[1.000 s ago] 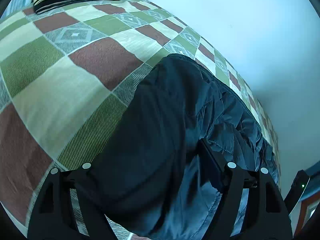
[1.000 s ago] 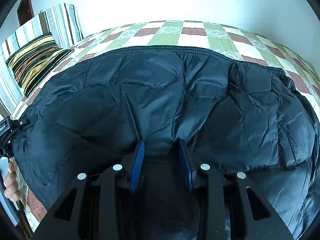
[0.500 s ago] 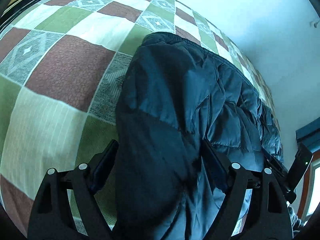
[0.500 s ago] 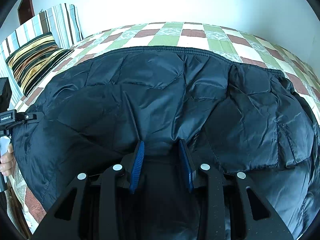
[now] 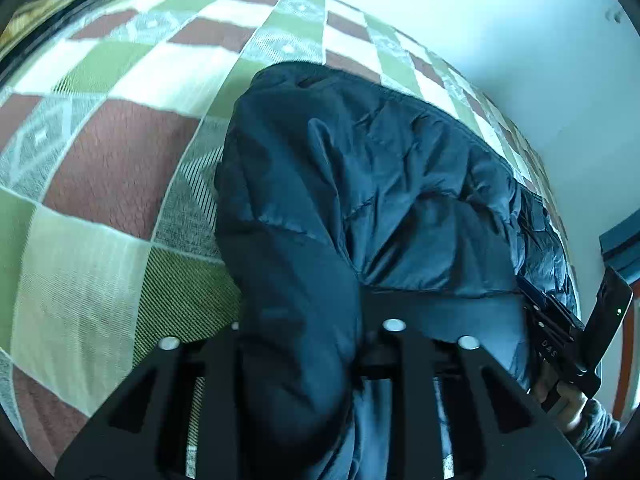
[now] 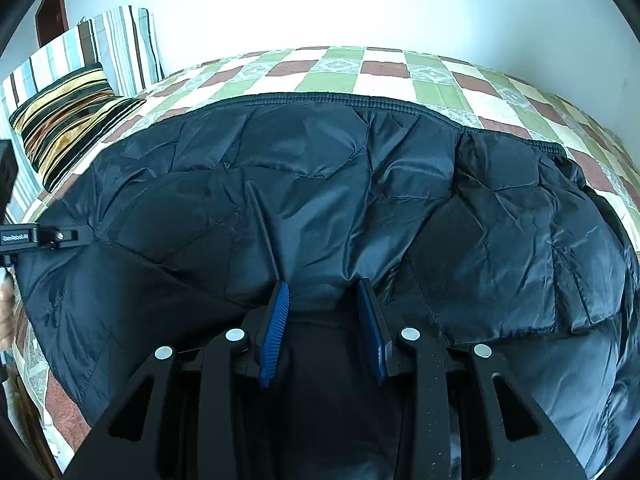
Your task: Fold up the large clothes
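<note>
jacket (image 6: 360, 200), dark and quilted, lies spread across the checked bedspread (image 6: 340, 76) of a bed, its ribbed hem running along the far side and its near edge bunched toward both cameras. right gripper (image 6: 326, 300) has its blue-padded fingers (image 6: 276, 316) clenched on a raised pinch of the jacket's near edge. left gripper (image 5: 304, 320) has just been closing its fingers, and a thick fold of the jacket's end sits between them, grasped; that fold drapes over them and hides their pads. in the right wrist view the left gripper's black body shows at the left border, touching the jacket's end, with a hand (image 6: 6, 312) below it. a striped pillow (image 6: 68, 116) and a striped cushion (image 6: 116, 48) stand beyond the jacket's left end, apart from it. bare bedspread lies open past the hem and to the left of the jacket's end in the left wrist view; a pale wall (image 6: 320, 0) closes off the bed's far side.
</note>
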{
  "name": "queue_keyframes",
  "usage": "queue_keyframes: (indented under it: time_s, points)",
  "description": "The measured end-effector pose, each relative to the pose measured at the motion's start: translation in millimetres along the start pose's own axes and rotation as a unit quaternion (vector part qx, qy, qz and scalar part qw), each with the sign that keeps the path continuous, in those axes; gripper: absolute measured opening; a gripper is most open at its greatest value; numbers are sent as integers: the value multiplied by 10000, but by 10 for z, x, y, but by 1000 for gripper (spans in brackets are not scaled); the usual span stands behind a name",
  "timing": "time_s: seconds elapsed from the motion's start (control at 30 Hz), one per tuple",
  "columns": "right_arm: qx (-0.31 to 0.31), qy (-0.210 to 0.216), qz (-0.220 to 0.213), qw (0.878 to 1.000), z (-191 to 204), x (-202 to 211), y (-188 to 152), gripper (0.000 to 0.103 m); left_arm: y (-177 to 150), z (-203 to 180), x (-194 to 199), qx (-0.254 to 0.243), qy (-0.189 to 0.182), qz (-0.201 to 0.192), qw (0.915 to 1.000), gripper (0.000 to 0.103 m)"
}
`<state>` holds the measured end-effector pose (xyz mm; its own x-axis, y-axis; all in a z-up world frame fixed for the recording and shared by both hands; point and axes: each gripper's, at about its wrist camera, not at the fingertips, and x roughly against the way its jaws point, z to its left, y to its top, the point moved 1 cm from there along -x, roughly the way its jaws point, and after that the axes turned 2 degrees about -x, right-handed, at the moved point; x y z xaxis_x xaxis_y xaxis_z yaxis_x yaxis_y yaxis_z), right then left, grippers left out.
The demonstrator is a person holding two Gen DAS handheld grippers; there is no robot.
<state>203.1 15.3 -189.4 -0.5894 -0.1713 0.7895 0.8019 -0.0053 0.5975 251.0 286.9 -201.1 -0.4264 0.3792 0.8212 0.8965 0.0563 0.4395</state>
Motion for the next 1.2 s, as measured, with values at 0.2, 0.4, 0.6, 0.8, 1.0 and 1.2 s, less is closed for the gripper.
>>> queue_keyframes:
  time_s: [0.2, 0.4, 0.6, 0.8, 1.0, 1.2]
  points:
    - [34, -67, -4, 10000, 22, -16, -8, 36, 100, -359, 335, -253, 28, -357, 9990, 13]
    - [-8, -41, -2, 10000, 24, -27, -7, 36, 194, -1029, 640, -812, -160, -658, 9944, 12]
    - [-115, 69, 40, 9999, -38, -37, 10, 36, 199, -1753, 728, -1292, -376, -839, 9873, 12]
    - [-127, 169, 50, 9998, -88, -37, 32, 36, 90, -2429, 596, -1737, -365, -830, 9806, 11]
    - [-430, 470, -32, 9980, -370, 244, 28, 36, -33, -2919, 474, -2139, -126, -813, 9734, 11]
    - [-696, 250, -424, 9964, -889, 730, -11, 45, -124, -3278, 328, -2307, 53, -811, 9696, 11]
